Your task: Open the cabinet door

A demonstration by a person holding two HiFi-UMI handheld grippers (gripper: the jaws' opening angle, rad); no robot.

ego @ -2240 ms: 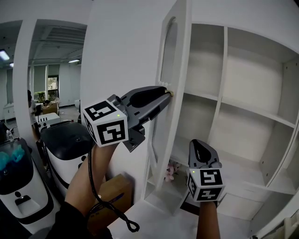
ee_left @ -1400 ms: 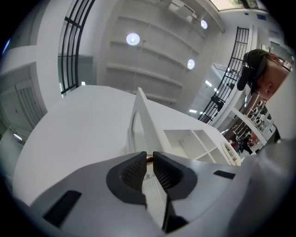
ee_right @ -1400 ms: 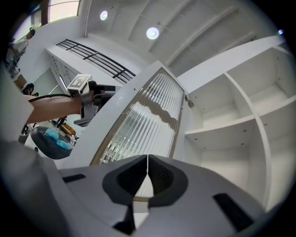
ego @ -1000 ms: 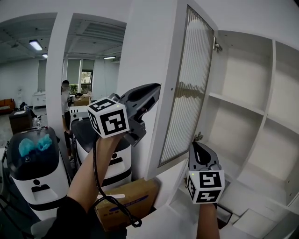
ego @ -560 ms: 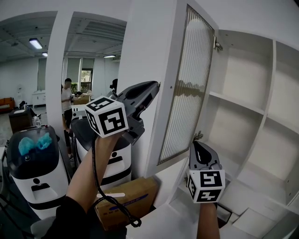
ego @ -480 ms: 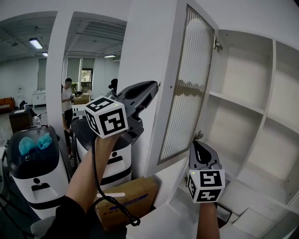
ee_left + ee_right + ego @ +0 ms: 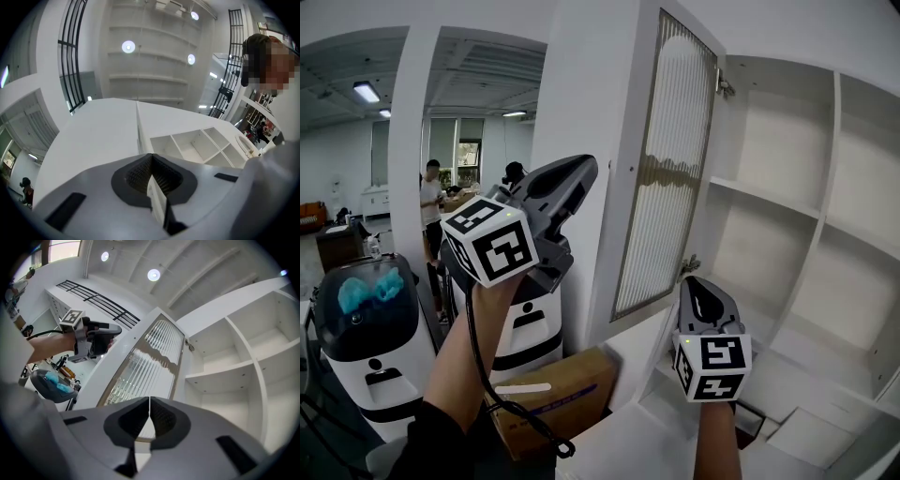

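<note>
The white cabinet door [image 7: 670, 169] with ribbed glass stands swung wide open, hinged on the right. My left gripper [image 7: 587, 168] is shut and empty, held up just left of the door's free edge and apart from it. In its own view the left gripper [image 7: 150, 157] has its jaws closed, with nothing between them. My right gripper [image 7: 701, 284] is shut and empty below the door's lower corner. In the right gripper view the jaws of the right gripper [image 7: 149, 402] meet under the ribbed glass door [image 7: 150, 359], with the left gripper [image 7: 112, 329] beyond the door's edge.
Bare white shelves [image 7: 769, 202] fill the open cabinet on the right. Two white machines [image 7: 366, 356] stand on the floor at left, and a cardboard box [image 7: 558, 389] lies by the cabinet's foot. A person [image 7: 431, 202] stands far back in the room.
The door has swung from nearly edge-on to wide open. My left gripper has let go of the door's edge and drawn back to the left. The right gripper has stayed put.
</note>
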